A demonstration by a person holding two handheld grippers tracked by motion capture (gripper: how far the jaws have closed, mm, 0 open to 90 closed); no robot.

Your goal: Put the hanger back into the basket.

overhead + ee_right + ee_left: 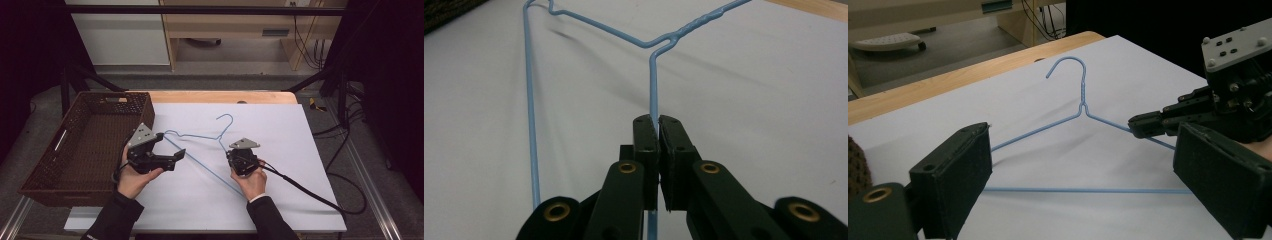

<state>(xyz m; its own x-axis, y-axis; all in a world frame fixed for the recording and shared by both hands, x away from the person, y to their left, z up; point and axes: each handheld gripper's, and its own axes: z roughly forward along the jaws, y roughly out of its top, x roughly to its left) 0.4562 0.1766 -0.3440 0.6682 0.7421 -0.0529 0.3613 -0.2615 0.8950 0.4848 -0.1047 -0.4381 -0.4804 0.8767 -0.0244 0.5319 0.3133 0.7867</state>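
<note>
Where jaws pinch, thin blue wire hanger [654,85]

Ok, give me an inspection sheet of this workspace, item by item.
Surface: white sheet over a wooden table.
Job's things: blue wire hanger lying on the sheet.
Clutter: brown woven basket at the left edge, nothing seen inside.
Grippers: right gripper shut on the hanger's sloping arm; left gripper open, the hanger's straight bottom wire crossing between its jaws.
Cables: black cable trailing off the right gripper across the sheet.
Surroundings: wooden furniture behind, loose cables on the floor.
</note>
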